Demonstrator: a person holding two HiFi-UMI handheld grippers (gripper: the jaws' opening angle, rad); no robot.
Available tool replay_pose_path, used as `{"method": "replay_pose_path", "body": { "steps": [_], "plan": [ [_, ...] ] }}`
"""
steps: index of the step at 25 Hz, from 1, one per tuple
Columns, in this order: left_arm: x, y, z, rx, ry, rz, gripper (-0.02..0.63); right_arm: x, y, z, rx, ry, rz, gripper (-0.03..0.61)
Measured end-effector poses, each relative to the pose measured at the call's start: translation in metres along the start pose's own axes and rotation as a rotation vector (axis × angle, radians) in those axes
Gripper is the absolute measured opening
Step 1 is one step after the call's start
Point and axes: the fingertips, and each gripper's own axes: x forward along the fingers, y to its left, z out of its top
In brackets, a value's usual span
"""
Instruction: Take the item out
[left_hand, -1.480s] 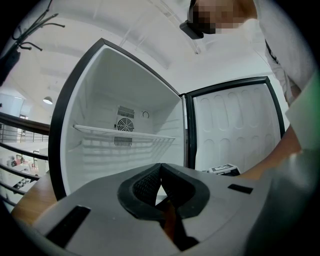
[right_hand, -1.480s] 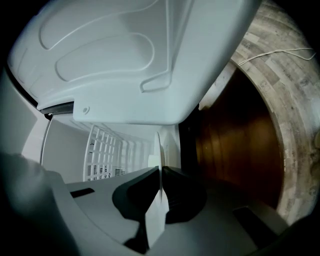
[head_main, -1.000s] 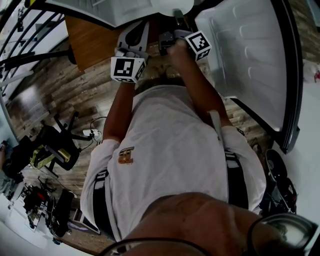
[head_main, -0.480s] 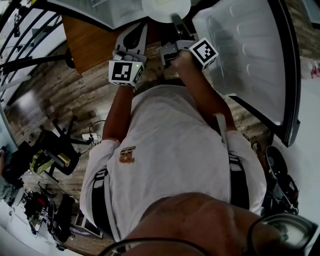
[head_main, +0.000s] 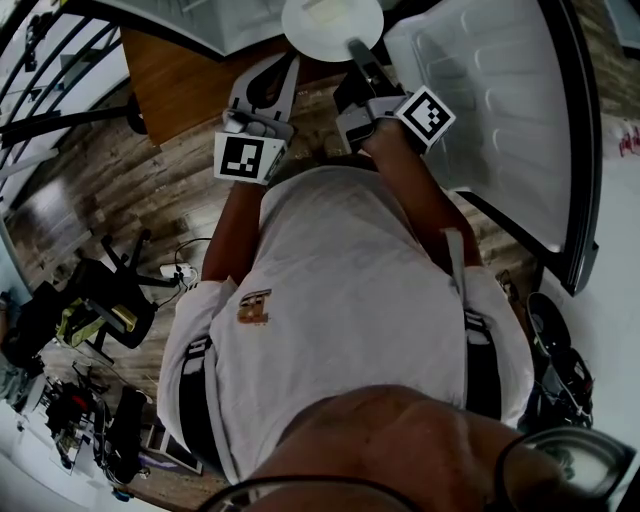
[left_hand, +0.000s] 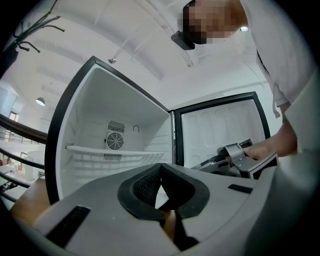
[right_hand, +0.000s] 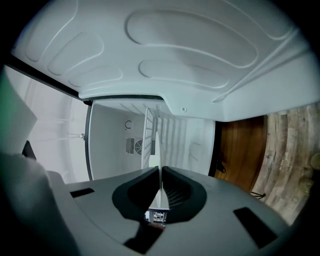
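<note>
A round white plate (head_main: 331, 21) shows at the top of the head view, just outside the open fridge. My right gripper (head_main: 356, 52) is shut on its near rim. In the right gripper view the plate (right_hand: 160, 186) runs edge-on as a thin white line between the closed pads. My left gripper (head_main: 281, 62) hangs to the left of the plate, apart from it. Its jaws (left_hand: 160, 168) meet at the tip with nothing between them. The fridge interior (left_hand: 117, 131) is white, with a wire shelf (left_hand: 112, 150) and a round fan grille on the back wall.
The fridge door (head_main: 500, 110) stands open at the right, its moulded white liner facing me. A brown wooden panel (head_main: 180, 75) lies at the upper left. On the plank floor at the left are a folding chair (head_main: 110, 295), cables and clutter.
The plate has come further into view at the top, drawn out of the fridge. The right gripper has shifted right and turned with it. The left gripper has barely moved.
</note>
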Motion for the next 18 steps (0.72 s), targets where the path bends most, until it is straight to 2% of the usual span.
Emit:
{"method": "replay_pose_path", "body": {
  "steps": [11, 18],
  "plan": [
    [-0.006, -0.005, 0.014, 0.019, 0.020, -0.012, 0.018, -0.004, 0.022, -0.006, 0.000, 0.067, 0.049, 0.043],
    [-0.013, -0.012, 0.015, 0.025, 0.018, -0.016, 0.018, -0.012, 0.020, -0.011, 0.003, 0.073, 0.054, 0.043]
  ]
}}
